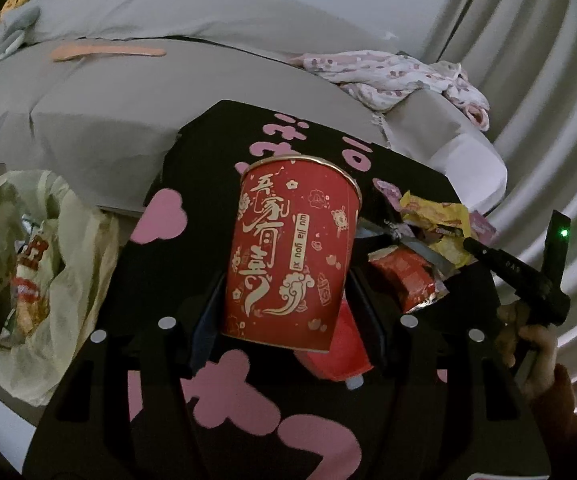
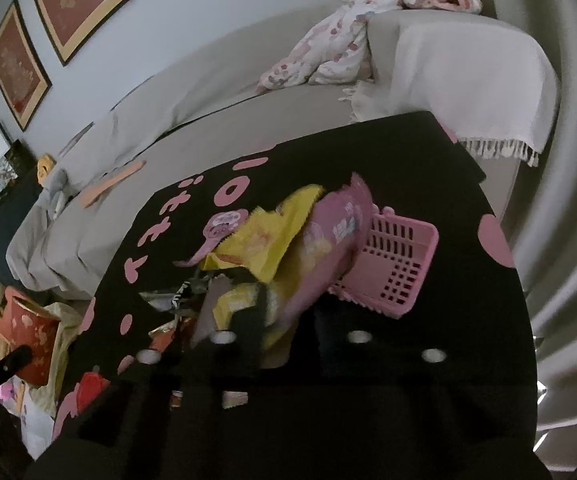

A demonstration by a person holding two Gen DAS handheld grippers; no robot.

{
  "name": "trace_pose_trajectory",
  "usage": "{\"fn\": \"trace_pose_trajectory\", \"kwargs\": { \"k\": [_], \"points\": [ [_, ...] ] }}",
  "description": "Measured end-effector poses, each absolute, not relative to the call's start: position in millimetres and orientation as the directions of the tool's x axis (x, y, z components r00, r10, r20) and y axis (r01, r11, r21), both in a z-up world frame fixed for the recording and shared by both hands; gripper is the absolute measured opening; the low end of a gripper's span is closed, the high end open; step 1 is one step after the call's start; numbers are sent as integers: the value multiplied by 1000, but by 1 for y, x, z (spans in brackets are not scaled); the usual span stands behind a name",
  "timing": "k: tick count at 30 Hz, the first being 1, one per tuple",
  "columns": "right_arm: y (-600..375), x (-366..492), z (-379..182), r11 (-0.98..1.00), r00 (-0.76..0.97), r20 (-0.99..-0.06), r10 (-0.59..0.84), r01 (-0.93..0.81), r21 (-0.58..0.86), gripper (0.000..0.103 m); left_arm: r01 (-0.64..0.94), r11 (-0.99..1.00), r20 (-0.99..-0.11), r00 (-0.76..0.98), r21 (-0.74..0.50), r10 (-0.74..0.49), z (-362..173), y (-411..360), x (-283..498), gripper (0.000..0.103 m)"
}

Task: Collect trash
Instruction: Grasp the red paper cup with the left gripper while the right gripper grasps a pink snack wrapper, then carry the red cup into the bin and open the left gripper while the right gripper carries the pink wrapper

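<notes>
My left gripper is shut on a red paper cup with gold lettering, held upright above the black table with pink print. That cup also shows in the right wrist view, at the left over the bag. My right gripper reaches into a heap of wrappers on the table. A pink snack bag fills the narrow gap between its dark fingers and is pinched there. A yellow wrapper lies against the bag. A red wrapper and a red pouch lie on the table.
A yellowish plastic bag with trash inside sits open on the floor left of the table. A pink slotted basket lies tipped behind the snack bag. A grey sofa with a patterned cloth stands beyond the table, and curtains hang at the right.
</notes>
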State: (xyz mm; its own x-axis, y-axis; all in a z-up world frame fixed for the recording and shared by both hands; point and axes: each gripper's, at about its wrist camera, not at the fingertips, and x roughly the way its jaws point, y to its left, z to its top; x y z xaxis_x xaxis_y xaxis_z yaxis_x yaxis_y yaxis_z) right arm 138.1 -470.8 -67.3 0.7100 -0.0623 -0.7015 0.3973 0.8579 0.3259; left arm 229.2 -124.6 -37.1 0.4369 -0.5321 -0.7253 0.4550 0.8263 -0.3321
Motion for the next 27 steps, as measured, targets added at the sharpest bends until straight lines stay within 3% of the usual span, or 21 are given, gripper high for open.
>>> {"fn": "trace_pose_trajectory", "kwargs": {
  "k": [5,27],
  "points": [
    [-460,131,-50,883,736,-676,-31,337,326,9,437,834,-728,440,-338,-526,-39,-115,225,57],
    [-359,106,56,967,842,-531,98,45,250,8,360,864,-623,599,-351,-503,11,-33,192,57]
  ]
}}
